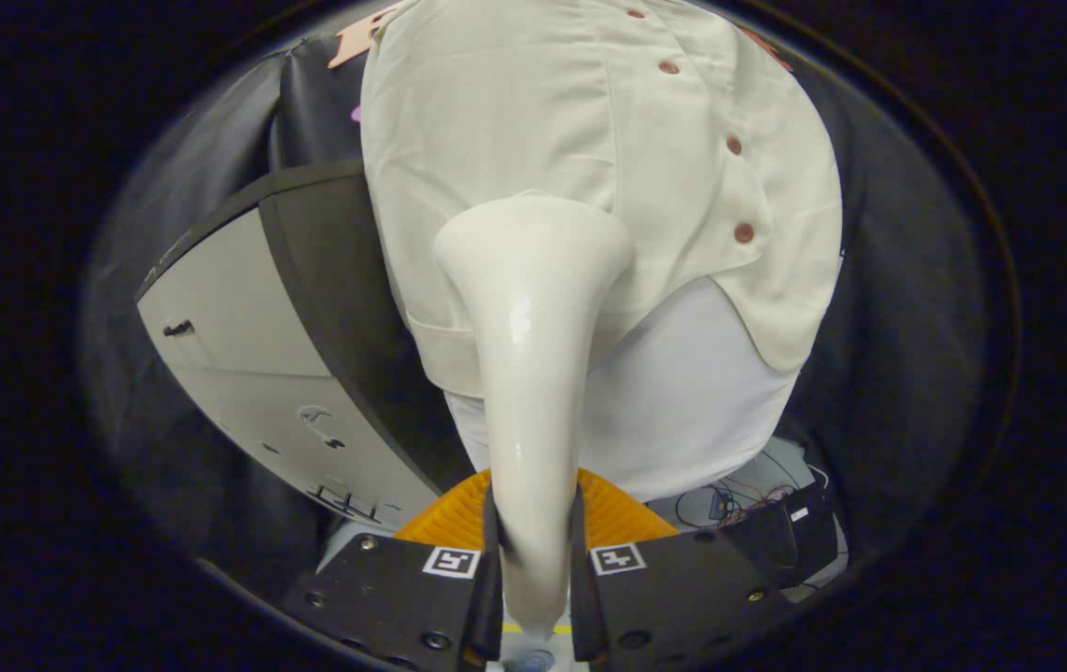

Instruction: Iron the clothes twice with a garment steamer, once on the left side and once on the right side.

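Note:
A cream short-sleeved shirt [533, 121] with a row of reddish-brown buttons [744, 233] hangs ahead of me over a white underlayer [692, 411]. My gripper [533, 560] is shut on the glossy white handle of the garment steamer [533, 373], both fingers pressing its neck. The steamer's flared head [533, 243] points at the shirt's lower part, left of the button line, close to or against the cloth; contact cannot be told.
A grey-white cabinet [244, 373] with a dark side panel stands to the left of the shirt. Below the garment lie a ribbed orange part [458, 518], a black box [790, 532] and loose cables [729, 499]. Black cloth surrounds the scene.

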`<action>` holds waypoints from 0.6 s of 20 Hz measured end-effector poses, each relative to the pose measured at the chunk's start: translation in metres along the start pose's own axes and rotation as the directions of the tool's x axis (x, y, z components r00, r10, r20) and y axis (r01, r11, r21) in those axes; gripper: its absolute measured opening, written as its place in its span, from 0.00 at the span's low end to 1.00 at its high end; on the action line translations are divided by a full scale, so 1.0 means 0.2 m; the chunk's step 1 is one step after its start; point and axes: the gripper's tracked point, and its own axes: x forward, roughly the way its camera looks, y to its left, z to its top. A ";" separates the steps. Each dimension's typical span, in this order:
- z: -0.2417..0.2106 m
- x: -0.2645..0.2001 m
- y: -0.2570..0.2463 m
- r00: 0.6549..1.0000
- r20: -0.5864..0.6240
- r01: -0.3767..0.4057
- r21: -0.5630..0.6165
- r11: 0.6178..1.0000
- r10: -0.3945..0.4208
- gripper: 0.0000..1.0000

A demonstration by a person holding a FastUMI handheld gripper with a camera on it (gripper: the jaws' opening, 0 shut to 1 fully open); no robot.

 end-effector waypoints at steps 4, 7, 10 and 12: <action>-0.17 0.00 0.01 0.998 -0.057 -0.003 -0.015 1.000 0.002 0.27; -0.25 -0.02 0.03 0.996 -0.085 -0.014 -0.025 1.000 0.012 0.26; -0.30 -0.07 0.07 0.995 -0.098 -0.036 -0.051 0.998 0.031 0.25; -0.30 -0.13 0.11 0.994 -0.093 -0.056 -0.059 0.997 0.050 0.25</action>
